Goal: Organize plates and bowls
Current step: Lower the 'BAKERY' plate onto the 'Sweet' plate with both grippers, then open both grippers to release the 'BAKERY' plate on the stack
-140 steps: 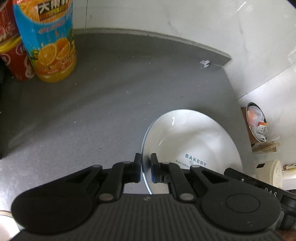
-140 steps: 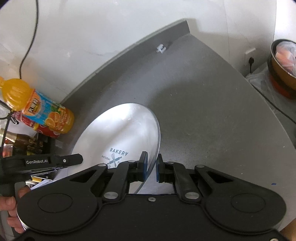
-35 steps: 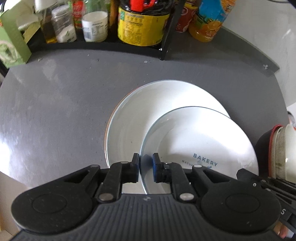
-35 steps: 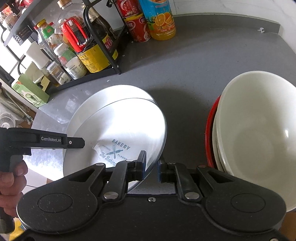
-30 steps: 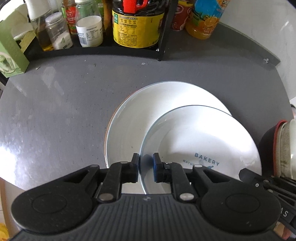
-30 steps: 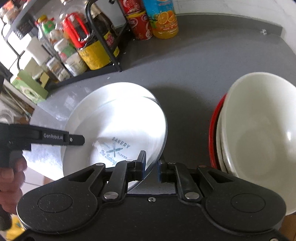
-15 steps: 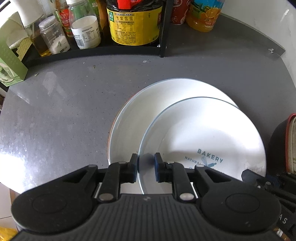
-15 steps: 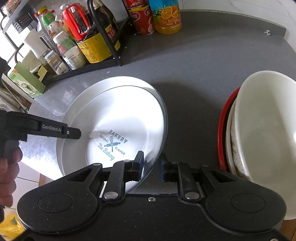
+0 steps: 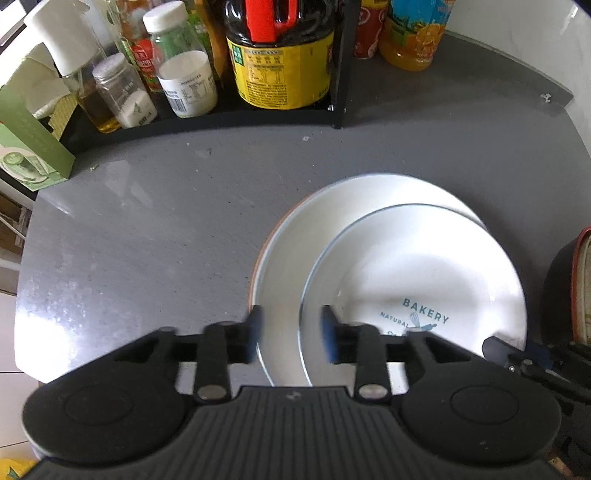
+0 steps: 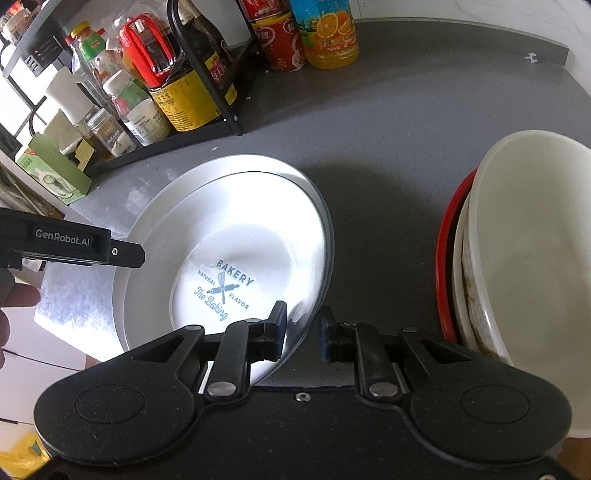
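Left tool [image 9: 290, 334] has just been opening, releasing the bakery plate [image 9: 424, 273] onto the larger plate [image 9: 295, 251]; right tool [image 10: 301, 330] straddles its rim, slightly parted; open counter [image 9: 147, 240] leftward.

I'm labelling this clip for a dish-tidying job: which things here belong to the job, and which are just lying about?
Part of the job:
- Bakery plate
- larger plate under it
- stacked bowls
- left hand-held gripper, just opened
- right hand-held gripper

Just lying about:
- condiment rack
- orange juice bottle
- red can
- green box
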The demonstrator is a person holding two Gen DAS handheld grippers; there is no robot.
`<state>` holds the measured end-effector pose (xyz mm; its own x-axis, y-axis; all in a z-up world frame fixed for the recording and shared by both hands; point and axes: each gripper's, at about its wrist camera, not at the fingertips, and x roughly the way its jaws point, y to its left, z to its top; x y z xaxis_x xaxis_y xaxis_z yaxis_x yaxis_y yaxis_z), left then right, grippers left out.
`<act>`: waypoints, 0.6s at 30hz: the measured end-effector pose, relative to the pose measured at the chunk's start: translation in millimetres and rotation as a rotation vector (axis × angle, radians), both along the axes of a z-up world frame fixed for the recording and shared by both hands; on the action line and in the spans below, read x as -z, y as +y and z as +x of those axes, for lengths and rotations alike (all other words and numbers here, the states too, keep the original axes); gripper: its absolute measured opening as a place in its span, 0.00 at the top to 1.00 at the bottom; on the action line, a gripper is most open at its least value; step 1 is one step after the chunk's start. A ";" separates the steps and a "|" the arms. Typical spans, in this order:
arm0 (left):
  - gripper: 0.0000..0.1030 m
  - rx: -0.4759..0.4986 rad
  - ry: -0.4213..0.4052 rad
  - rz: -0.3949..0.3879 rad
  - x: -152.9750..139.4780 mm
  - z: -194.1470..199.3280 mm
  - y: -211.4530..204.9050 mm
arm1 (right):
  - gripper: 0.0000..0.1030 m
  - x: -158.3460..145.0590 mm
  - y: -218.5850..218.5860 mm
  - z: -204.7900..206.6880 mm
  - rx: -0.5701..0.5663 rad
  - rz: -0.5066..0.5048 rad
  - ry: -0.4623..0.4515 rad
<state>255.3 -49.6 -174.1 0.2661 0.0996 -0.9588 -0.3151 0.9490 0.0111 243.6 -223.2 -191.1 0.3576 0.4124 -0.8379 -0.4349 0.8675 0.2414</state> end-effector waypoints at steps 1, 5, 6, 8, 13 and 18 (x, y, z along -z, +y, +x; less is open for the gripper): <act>0.47 -0.004 -0.002 0.001 -1.4 -0.5 1.2 | 0.82 0.2 -0.1 -0.2 0.000 -0.001 0.000; 0.29 -0.016 -0.012 0.027 -1.6 -1.6 5.2 | 0.82 1.2 0.0 0.7 0.005 0.005 0.006; 0.28 -0.020 -0.007 0.033 0.0 -1.3 6.2 | 0.82 2.0 -0.3 1.4 0.007 0.008 0.011; 0.28 -0.028 0.003 0.035 3.8 -1.1 8.7 | 0.77 4.2 -0.5 2.7 0.016 0.007 0.018; 0.28 -0.046 0.032 0.030 17.3 1.1 13.8 | 0.66 11.8 -0.8 3.0 0.022 0.008 0.028; 0.25 -0.098 0.025 0.036 22.1 0.9 24.0 | 0.65 14.5 -0.2 3.6 0.027 0.018 0.038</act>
